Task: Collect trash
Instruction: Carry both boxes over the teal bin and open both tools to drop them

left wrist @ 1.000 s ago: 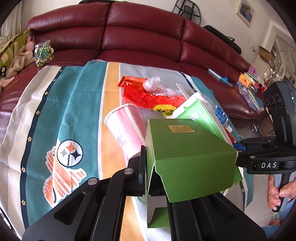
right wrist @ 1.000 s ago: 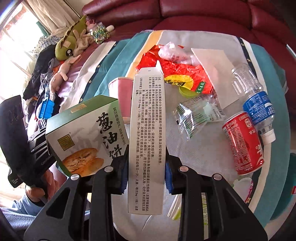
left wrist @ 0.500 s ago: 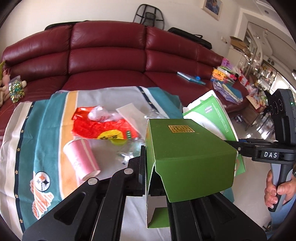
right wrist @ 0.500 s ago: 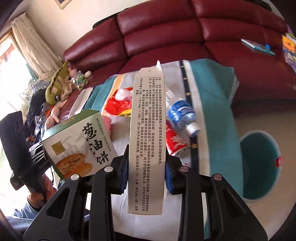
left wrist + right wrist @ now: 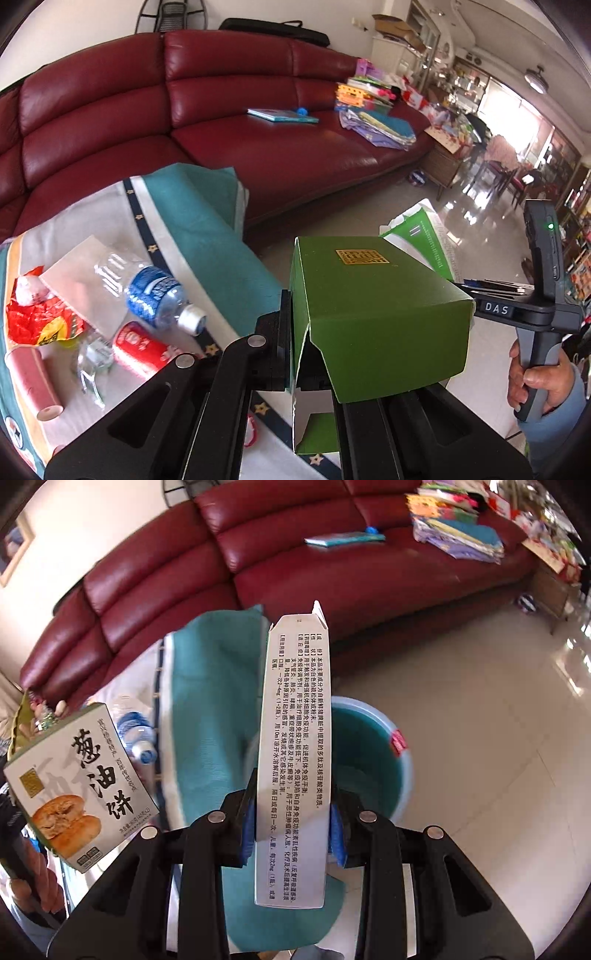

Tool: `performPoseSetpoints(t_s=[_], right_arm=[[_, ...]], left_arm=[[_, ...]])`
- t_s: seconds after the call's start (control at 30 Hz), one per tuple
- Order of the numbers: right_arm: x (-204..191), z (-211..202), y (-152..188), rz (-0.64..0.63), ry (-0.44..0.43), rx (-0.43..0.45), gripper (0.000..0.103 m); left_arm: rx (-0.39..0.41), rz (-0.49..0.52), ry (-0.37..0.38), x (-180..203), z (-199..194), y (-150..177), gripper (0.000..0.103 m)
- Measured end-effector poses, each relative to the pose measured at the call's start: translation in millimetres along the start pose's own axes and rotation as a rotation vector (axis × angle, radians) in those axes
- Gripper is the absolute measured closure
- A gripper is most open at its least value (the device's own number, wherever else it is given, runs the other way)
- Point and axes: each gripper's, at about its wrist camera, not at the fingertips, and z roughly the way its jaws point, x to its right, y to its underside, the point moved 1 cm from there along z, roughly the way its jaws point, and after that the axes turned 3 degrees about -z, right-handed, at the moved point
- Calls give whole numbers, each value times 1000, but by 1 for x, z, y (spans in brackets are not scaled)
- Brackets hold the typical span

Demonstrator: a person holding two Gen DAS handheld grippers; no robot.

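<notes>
1. left gripper (image 5: pixel 295 373): jaws clamped tight on a flap of the green box (image 5: pixel 376 317).
2. right gripper (image 5: pixel 293 830): jaws part open, gripping the white carton (image 5: pixel 295 753), above the teal bin (image 5: pixel 369 753).
3. bottle (image 5: pixel 155 291) and red can (image 5: pixel 138 349) lie on the tabletop (image 5: pixel 207 236).

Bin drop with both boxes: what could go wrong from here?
1. The left tool pinches only a thin flap of the green box; it may slip or tear loose.
2. The white box hides much of the bin, so aiming is harder.
3. Both boxes are close together and could collide over the bin.
</notes>
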Motion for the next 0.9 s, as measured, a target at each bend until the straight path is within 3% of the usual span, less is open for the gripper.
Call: performPoseSetpoints(t_s=[0.27, 0.33, 0.5, 0.73, 0.9], right_arm=[[35, 55, -8, 54, 18, -73, 70], [40, 64, -9, 72, 6, -85, 61], [49, 73, -12, 83, 15, -88, 56], [54, 65, -11, 107, 32, -79, 28], [65, 53, -7, 145, 56, -66, 20]], left_arm=[[-84, 56, 31, 36, 79, -14, 101], [-106, 57, 34, 38, 95, -15, 101], [-135, 48, 37, 36, 120, -16, 101], [-158, 42, 37, 34, 134, -14, 101], [-171, 58, 42, 41, 146, -15, 101]])
